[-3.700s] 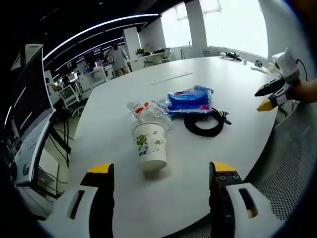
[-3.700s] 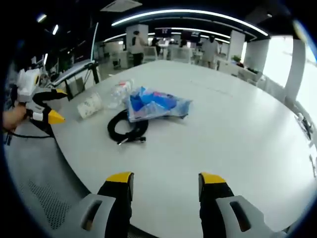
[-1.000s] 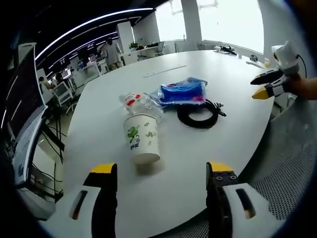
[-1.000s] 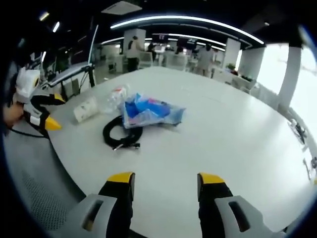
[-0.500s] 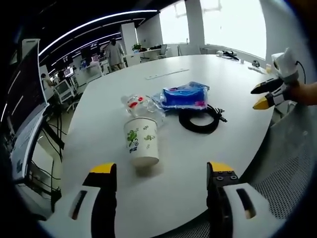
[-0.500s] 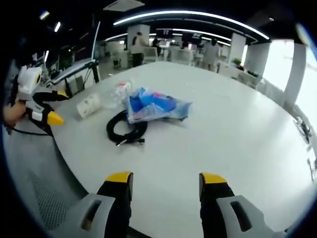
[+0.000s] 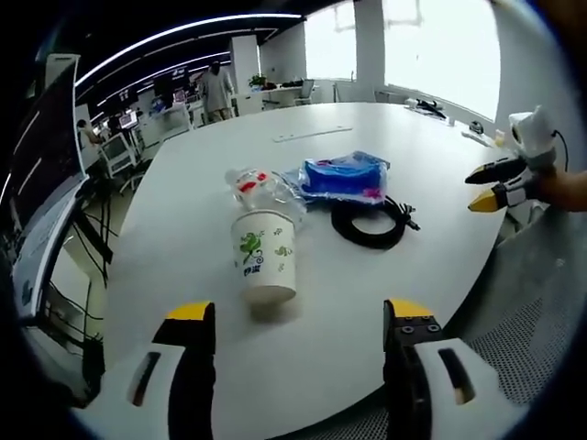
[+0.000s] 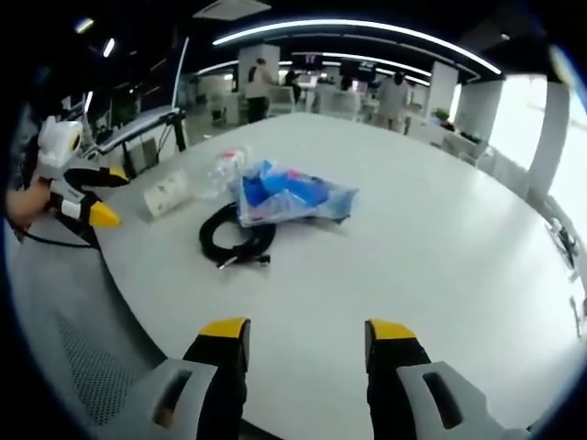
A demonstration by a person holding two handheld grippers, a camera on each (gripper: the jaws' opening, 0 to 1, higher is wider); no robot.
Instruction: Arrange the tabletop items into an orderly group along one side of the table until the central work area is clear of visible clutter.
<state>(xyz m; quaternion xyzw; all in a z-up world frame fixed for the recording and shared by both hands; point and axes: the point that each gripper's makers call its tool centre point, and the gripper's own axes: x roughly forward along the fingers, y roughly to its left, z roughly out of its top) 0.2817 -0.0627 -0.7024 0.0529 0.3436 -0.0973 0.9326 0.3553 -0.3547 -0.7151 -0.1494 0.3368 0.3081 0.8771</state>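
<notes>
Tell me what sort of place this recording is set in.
Most likely an open-plan office. A large white meeting table sits in front; behind it are rows of desks with chairs where people stand, lit by long ceiling light strips and big windows.

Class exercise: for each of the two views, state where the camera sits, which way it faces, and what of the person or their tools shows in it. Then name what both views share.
Left gripper view: rides the left gripper, facing the paper cup; the right gripper enters at right.
Right gripper view: rides the right gripper, facing across the white table; the left gripper enters at left.
Shared: cup, black cable coil, blue bag.
</notes>
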